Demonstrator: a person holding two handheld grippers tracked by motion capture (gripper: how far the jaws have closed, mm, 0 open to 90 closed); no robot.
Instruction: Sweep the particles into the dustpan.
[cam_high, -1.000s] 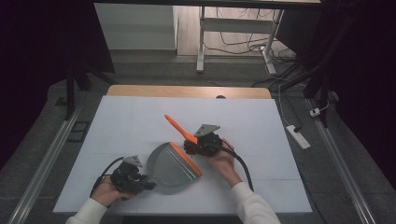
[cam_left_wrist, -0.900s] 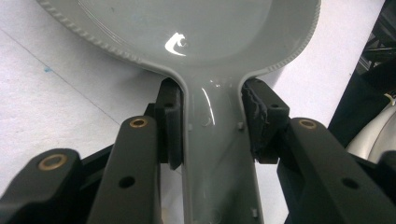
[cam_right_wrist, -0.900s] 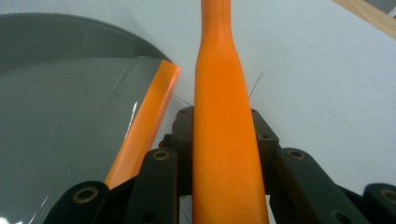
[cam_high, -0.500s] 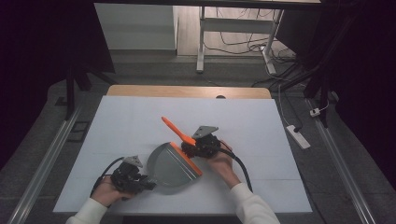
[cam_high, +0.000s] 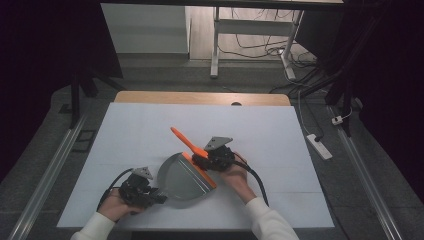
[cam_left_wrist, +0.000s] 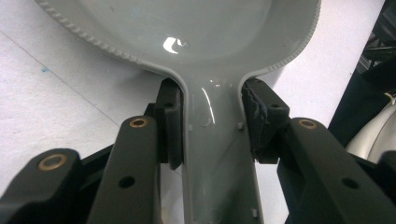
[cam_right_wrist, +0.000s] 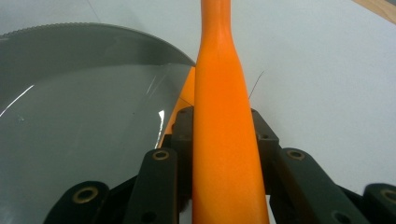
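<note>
Left claw (cam_left_wrist: 212, 121) grips grey dustpan (cam_high: 182, 175) handle.

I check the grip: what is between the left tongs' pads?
In the left gripper view, the grey dustpan's handle lies between the pads, clamped.

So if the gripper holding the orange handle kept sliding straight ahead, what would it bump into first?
Probably nothing soon: the right gripper points along the orange brush handle over bare white table. The grey dustpan sits just beside that line, though depth is hard to judge.
</note>
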